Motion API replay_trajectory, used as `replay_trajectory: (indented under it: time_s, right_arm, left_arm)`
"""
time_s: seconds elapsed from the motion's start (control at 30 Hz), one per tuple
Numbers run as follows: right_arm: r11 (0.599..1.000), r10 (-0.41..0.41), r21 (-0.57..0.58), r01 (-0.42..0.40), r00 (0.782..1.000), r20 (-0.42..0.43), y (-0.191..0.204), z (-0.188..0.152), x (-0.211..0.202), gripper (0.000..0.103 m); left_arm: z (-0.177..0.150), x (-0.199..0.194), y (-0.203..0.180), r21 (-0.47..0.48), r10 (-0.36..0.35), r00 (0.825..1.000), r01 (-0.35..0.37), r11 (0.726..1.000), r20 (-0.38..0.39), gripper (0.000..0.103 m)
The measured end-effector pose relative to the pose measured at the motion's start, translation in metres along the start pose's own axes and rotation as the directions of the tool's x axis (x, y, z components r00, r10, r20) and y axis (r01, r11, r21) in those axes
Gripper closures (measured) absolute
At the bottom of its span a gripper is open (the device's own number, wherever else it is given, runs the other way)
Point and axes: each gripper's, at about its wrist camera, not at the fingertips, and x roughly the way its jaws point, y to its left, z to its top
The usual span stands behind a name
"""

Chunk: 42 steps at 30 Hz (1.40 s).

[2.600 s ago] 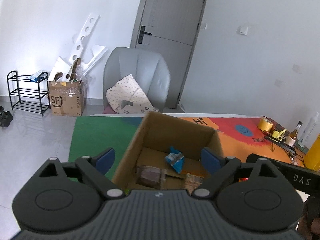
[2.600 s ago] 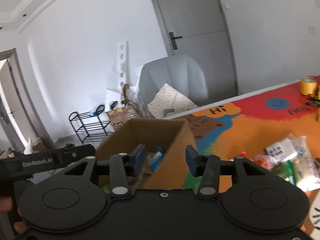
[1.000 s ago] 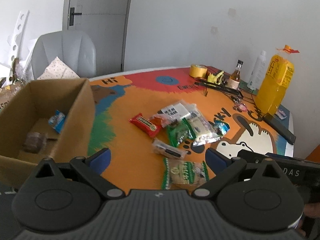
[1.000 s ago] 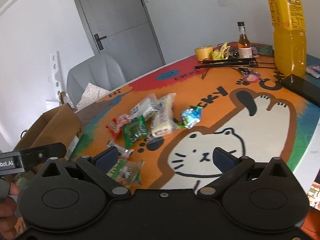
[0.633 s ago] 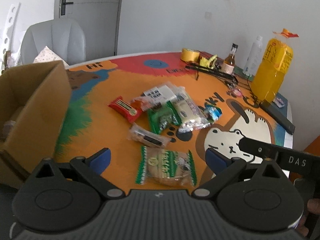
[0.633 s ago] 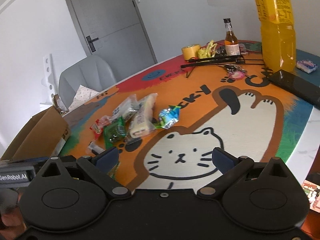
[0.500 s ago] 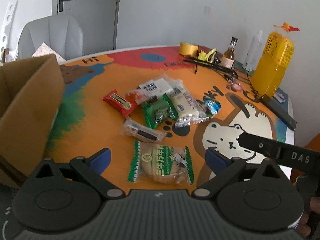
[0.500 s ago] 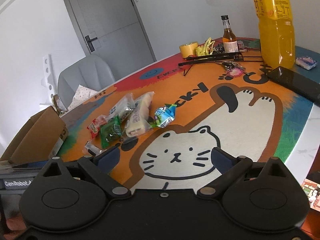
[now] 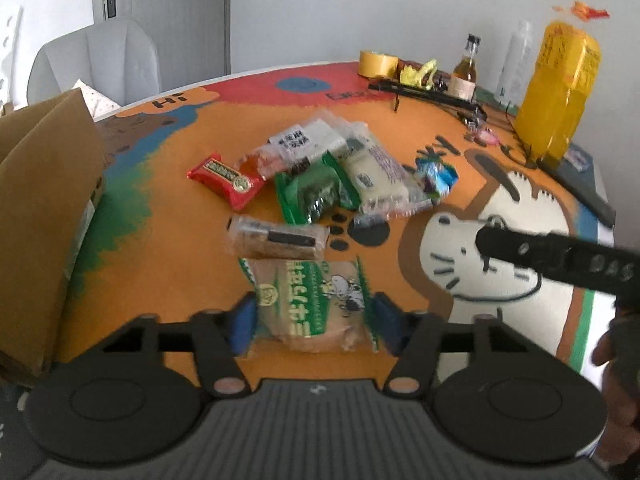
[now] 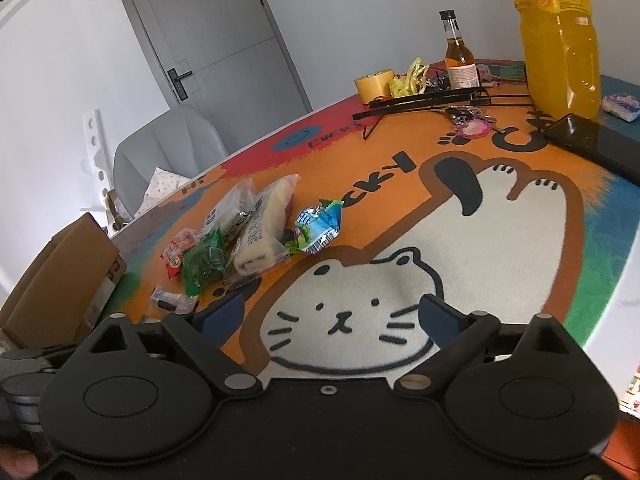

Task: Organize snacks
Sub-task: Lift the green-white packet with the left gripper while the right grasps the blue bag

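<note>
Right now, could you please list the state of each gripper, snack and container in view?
left gripper: closing around the green-and-white snack pack, pads at its edges.
green-and-white snack pack: flat on the mat.
right gripper: closing, nothing between its jaws.
cardboard box: open-topped.
red snack pack: flat, untouched.
small bottle: upright, capped.

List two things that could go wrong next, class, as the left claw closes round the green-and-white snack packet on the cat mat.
1. The left claw is closing on the green-and-white packet from its sides; the soft wrapper may crumple or slip out, and the cake inside could be squashed.
2. The clear-wrapped bar lies right against the packet's far edge, so lifting could drag or nudge it.
</note>
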Motion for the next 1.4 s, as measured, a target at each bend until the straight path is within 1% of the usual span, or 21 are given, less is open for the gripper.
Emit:
replay_trajectory:
  time_s: [0.1, 0.4, 0.57, 0.63, 0.87, 0.97, 1.0, 1.03, 1.07, 1.1, 1.13, 1.17, 1.2, 1.4]
  right_arm:
    - [1.0, 0.0, 0.019, 0.0, 1.0, -0.004, -0.003, 0.004, 0.01, 0.015]
    - [1.0, 0.018, 0.021, -0.018, 1.0, 0.003, 0.003, 0.02, 0.033, 0.022]
    - [1.0, 0.016, 0.012, -0.017, 1.0, 0.003, 0.008, 0.027, 0.043, 0.026]
    - [1.0, 0.021, 0.013, -0.021, 1.0, 0.003, 0.009, 0.031, 0.049, 0.031]
    - [0.999, 0.005, 0.033, -0.005, 1.0, 0.02, 0.007, 0.044, 0.06, 0.04]
    - [0.999, -0.008, 0.045, 0.008, 1.0, 0.002, 0.005, 0.044, 0.069, 0.044]
    - [0.999, -0.016, 0.036, 0.016, 1.0, 0.011, 0.006, 0.043, 0.071, 0.046]
    - [0.999, -0.032, 0.016, 0.032, 0.999, 0.013, 0.009, 0.042, 0.072, 0.051]
    - [0.999, -0.039, -0.003, 0.039, 0.999, 0.012, 0.011, 0.041, 0.072, 0.058]
    - [1.0, -0.023, -0.013, 0.023, 1.0, -0.007, 0.013, 0.04, 0.074, 0.071]
    - [1.0, -0.012, -0.01, 0.012, 1.0, -0.014, 0.015, 0.041, 0.073, 0.072]
    - [1.0, -0.019, -0.014, 0.018, 1.0, -0.019, 0.016, 0.041, 0.072, 0.072]
    - [0.999, -0.024, -0.023, 0.023, 1.0, -0.015, 0.019, 0.041, 0.069, 0.074]
    - [0.999, -0.016, -0.042, 0.017, 1.0, 0.025, 0.031, 0.041, 0.045, 0.075]
  left_arm:
    - [0.007, -0.002, 0.006, -0.001, 0.017, 1.0, -0.017, 1.0, 0.014, 0.053]
    - [0.026, -0.011, 0.023, -0.028, 0.009, 0.998, -0.007, 1.0, 0.064, 0.054]
    - [0.038, -0.012, 0.034, -0.04, 0.031, 0.996, -0.027, 0.999, 0.087, 0.054]
    - [0.043, -0.01, 0.038, -0.046, 0.037, 0.995, -0.033, 0.998, 0.092, 0.053]
    - [0.051, -0.01, 0.05, -0.053, 0.051, 0.993, -0.045, 0.998, 0.111, 0.053]
    - [0.051, -0.009, 0.053, -0.056, 0.053, 0.993, -0.047, 0.997, 0.109, 0.053]
    - [0.051, -0.009, 0.054, -0.058, 0.052, 0.993, -0.046, 0.997, 0.109, 0.053]
    - [0.051, -0.01, 0.055, -0.06, 0.05, 0.993, -0.044, 0.997, 0.109, 0.053]
    - [0.051, -0.01, 0.056, -0.062, 0.048, 0.993, -0.041, 0.997, 0.11, 0.053]
    - [0.051, -0.011, 0.057, -0.065, 0.044, 0.993, -0.037, 0.997, 0.112, 0.053]
    - [0.051, -0.012, 0.058, -0.067, 0.042, 0.993, -0.035, 0.997, 0.114, 0.053]
    - [0.051, -0.013, 0.058, -0.068, 0.04, 0.992, -0.032, 0.997, 0.118, 0.053]
    - [0.051, -0.015, 0.059, -0.069, 0.038, 0.992, -0.03, 0.997, 0.124, 0.053]
    - [0.052, -0.033, 0.065, -0.08, 0.032, 0.988, -0.02, 0.997, 0.154, 0.053]
